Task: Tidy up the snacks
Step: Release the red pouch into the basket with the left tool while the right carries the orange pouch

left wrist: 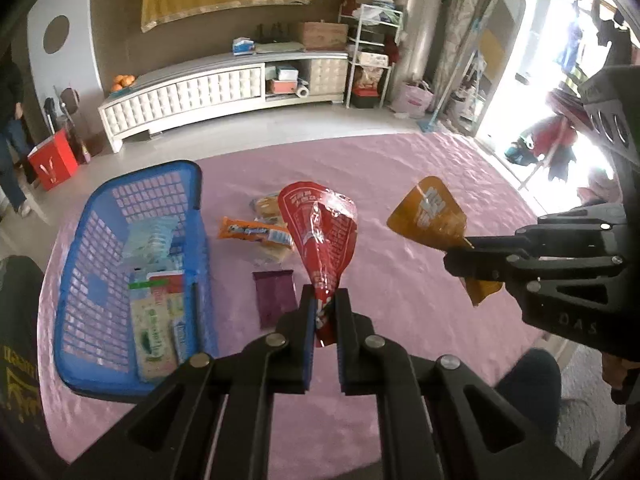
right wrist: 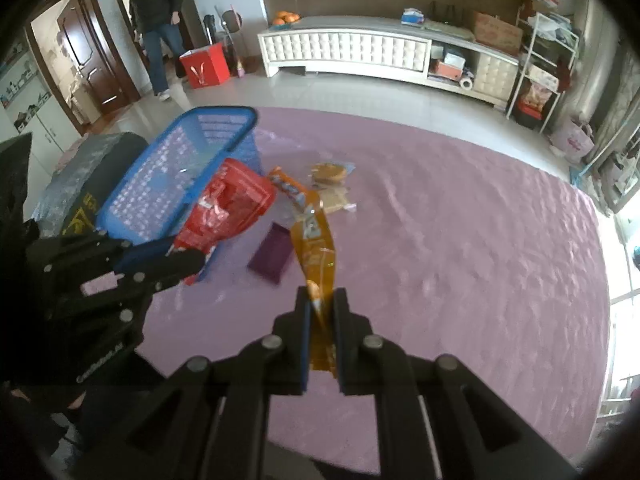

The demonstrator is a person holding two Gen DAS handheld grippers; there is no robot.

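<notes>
Gripping: left jaws pinch red packet | right jaws pinch amber packet (contents unclear)

My left gripper pinches a red snack packet above the pink desk; my right gripper clamps an orange packet beside it.

White cabinet w/ brown wall
</notes>
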